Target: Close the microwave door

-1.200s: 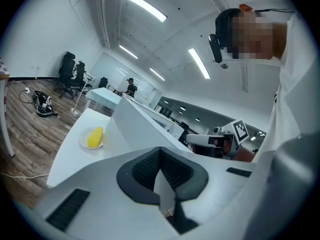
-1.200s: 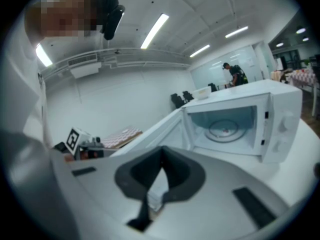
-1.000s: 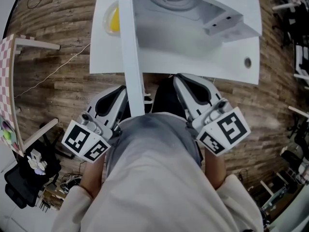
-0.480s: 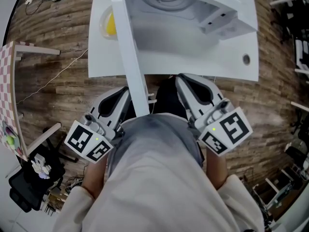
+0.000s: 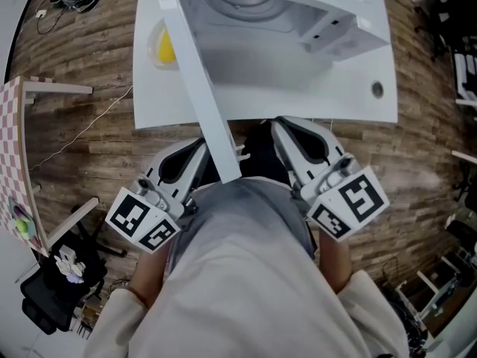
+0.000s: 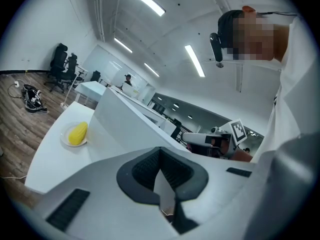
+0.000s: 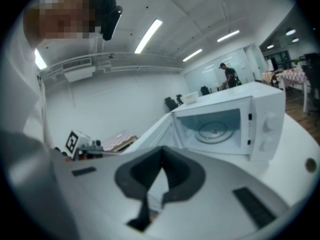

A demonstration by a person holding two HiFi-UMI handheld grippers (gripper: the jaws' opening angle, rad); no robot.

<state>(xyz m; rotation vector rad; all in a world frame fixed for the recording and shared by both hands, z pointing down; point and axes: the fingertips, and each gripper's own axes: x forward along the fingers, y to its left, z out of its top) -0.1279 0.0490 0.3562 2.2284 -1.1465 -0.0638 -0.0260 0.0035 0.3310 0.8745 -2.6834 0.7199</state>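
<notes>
A white microwave [image 5: 283,21] stands on a white table [image 5: 328,99], its cavity and glass turntable showing. Its door [image 5: 201,88] stands open and reaches past the table's front edge toward me. My left gripper [image 5: 200,148] sits just left of the door's free end, its jaws together and nothing in them. To the right of the door, below the table edge, my right gripper [image 5: 287,125] is also shut and empty. In the right gripper view the microwave [image 7: 225,129] and the door [image 7: 155,131] lie ahead. The left gripper view faces the door's [image 6: 130,129] outer side.
A plate with a yellow item [image 5: 164,45] lies on the table left of the microwave. The table has a small round hole [image 5: 376,89] at the right. A checkered board [image 5: 15,148] stands on the wooden floor at the left. Chairs and cables lie further off.
The door's free end has shifted a little to the right in the head view. My left gripper has moved slightly right with it; the right gripper has barely moved.
</notes>
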